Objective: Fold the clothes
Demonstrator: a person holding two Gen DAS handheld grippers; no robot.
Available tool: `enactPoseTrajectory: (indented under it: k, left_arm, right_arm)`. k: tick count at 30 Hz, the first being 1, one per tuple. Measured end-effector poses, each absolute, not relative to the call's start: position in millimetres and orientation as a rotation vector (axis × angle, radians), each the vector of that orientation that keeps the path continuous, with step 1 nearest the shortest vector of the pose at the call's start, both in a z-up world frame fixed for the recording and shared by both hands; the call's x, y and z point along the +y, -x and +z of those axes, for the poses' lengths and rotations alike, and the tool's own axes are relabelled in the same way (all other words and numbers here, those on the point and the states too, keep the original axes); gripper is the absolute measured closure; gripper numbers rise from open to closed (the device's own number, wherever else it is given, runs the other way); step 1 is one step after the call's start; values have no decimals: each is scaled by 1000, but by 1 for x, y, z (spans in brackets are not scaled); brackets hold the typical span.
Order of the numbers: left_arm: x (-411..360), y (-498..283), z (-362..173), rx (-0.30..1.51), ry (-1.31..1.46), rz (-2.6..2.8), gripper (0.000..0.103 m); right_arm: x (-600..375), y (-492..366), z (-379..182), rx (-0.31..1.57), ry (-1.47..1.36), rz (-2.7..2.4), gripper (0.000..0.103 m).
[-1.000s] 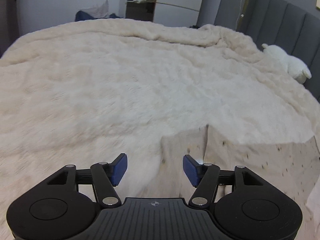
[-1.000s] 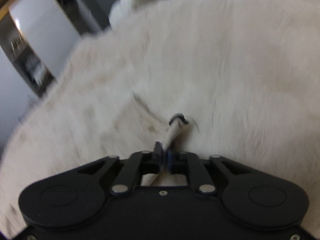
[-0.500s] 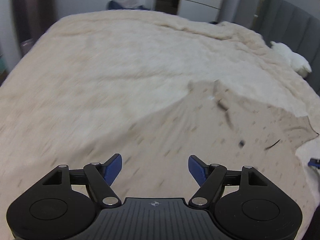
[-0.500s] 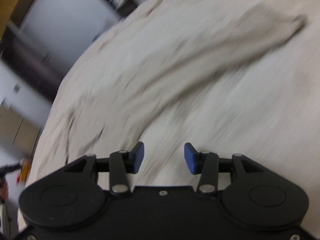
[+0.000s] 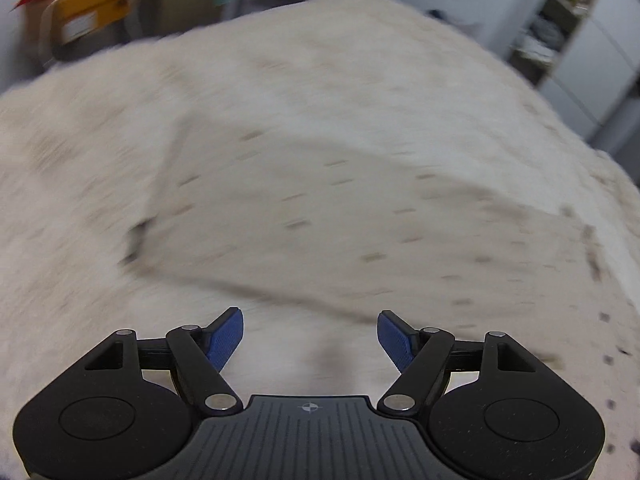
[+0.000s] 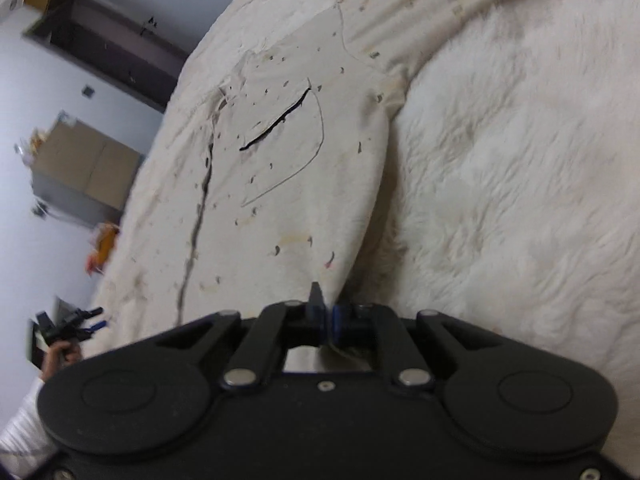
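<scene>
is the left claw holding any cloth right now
No, the left claw is wide open, with only the white blanket showing between its blue pads.

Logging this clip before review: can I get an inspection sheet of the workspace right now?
Surface: fluffy cream blanket covering the bed.
Job's things: speckled beige shirt spread flat, pocket facing up.
Clutter: nothing seen on the bed.
Grippers: left tool open above the shirt, blurred; right tool shut on the shirt's edge.
Cables: nothing seen.
Surroundings: cardboard box by the wall; shelves beyond the bed.
</scene>
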State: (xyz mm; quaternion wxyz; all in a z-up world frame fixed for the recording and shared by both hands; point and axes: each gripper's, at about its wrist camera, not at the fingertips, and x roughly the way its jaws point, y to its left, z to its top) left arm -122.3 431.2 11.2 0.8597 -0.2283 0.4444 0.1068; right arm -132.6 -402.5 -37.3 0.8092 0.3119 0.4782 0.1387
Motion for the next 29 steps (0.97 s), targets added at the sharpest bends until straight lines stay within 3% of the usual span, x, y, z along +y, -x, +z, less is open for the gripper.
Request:
enactPoseTrajectory:
  k: [2, 3, 4, 9, 13, 19, 29]
  left_arm:
    - [448, 126, 2, 890, 582, 226, 34]
    - [452, 126, 0, 881, 614, 225, 34]
    - [465, 126, -8, 855, 700, 240, 34]
    - [491, 120, -21, 749, 890, 287, 34]
    - [496, 108, -10, 720, 793, 371, 35]
    - [484, 86, -12, 842, 574, 371, 34]
    - [480, 84, -21, 864, 486, 335, 32]
  right_arm:
    - [-393, 142, -27, 1018, -613, 276, 97]
    - [-391, 144, -25, 1021, -591, 268, 87]
    - [-382, 145, -24, 1053, -522, 237, 84]
    - [-377, 153, -22, 1047, -491, 224, 81]
    - [-378, 159, -24, 1043, -502, 205, 81]
    - [-367, 147, -31, 1052, -472, 192, 80]
    - [-360, 140, -35, 1063, -455, 187, 77]
